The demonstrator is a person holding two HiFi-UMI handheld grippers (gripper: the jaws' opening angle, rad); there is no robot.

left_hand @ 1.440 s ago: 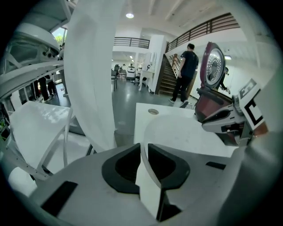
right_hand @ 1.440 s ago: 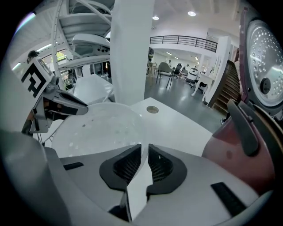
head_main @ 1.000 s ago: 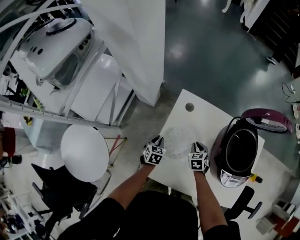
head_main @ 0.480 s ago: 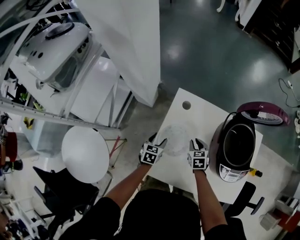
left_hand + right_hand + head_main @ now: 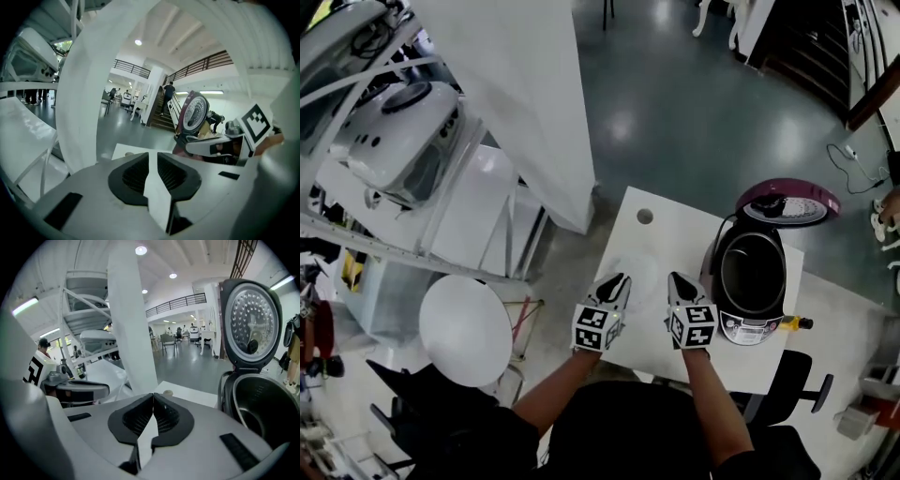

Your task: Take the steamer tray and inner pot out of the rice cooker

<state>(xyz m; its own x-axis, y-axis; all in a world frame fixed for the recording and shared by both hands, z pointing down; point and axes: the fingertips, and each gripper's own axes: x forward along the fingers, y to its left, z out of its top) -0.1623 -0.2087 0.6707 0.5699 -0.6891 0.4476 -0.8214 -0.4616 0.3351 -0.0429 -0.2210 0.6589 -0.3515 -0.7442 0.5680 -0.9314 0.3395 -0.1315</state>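
Counter (image 5: 661,239): white, with a small round hole (image 5: 645,217) near its far corner.
Rice cooker (image 5: 748,326): stood on the counter's right part, control panel facing the person.
Lid (image 5: 787,202): purple outside, swung up and back on its hinge; the right gripper view showed its silver underside upright above the cooker body.
Inner pot (image 5: 752,272): sat in the cooker body, dark inside and with nothing visible in it.
Steamer tray (image 5: 636,272): a pale, see-through round shape, only faintly made out, lying flat on the counter left of the cooker, out of the pot and just ahead of the two grippers.
Left gripper (image 5: 616,284): held above the counter's near edge, angled downward. Its jaws had just been closing and stood at a narrow gap, with nothing between them and only the white counter showing through.
Right gripper (image 5: 678,281): held beside the left one, just left of the cooker and apart from it. Its jaws had just closed and met at the tips, with nothing between them.
Pillar (image 5: 525,103): white, rising from the floor beyond the counter's left side.
Round table (image 5: 465,330): white, standing on the floor well left of the counter.
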